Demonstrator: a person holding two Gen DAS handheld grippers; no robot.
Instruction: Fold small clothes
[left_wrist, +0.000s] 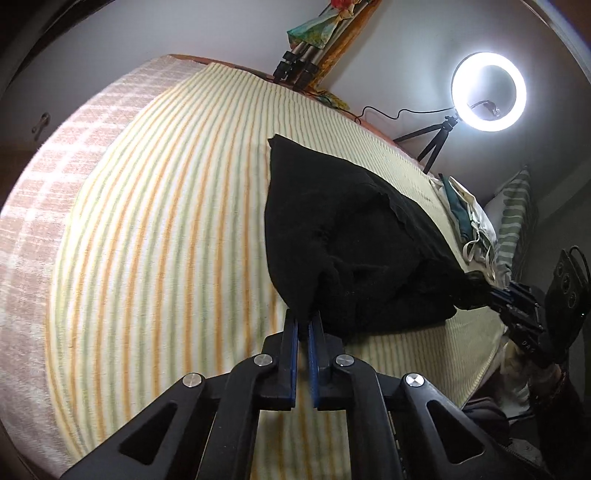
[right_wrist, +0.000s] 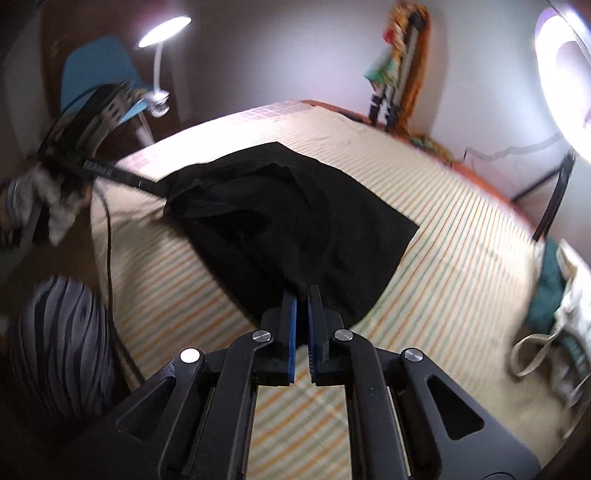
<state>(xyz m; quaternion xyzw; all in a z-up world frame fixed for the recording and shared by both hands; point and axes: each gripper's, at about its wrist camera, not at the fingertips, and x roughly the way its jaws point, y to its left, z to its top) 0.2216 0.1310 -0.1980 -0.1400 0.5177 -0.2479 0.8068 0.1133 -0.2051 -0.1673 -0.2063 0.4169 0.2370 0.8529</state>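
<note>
While both grippers pinch opposite near corners of the black garment (left_wrist: 343, 236), it lies partly lifted on the striped bed cover (left_wrist: 166, 221), its far edge resting flat. The left gripper (left_wrist: 303, 321) has its jaws closed on one bunched corner; the right gripper (right_wrist: 302, 291) has its jaws closed on another. To fold well, the person should probably raise both corners evenly, keep the cloth taut between them, and carry them straight toward the far edge so the hems meet without twisting. One black garment is in hand. A heap of other clothes (left_wrist: 469, 218) sits near the bed's edge; how many pieces it holds is unclear through the blur. There are two grippers, one ring light (left_wrist: 487, 90) and one desk lamp (right_wrist: 162, 33).
</note>
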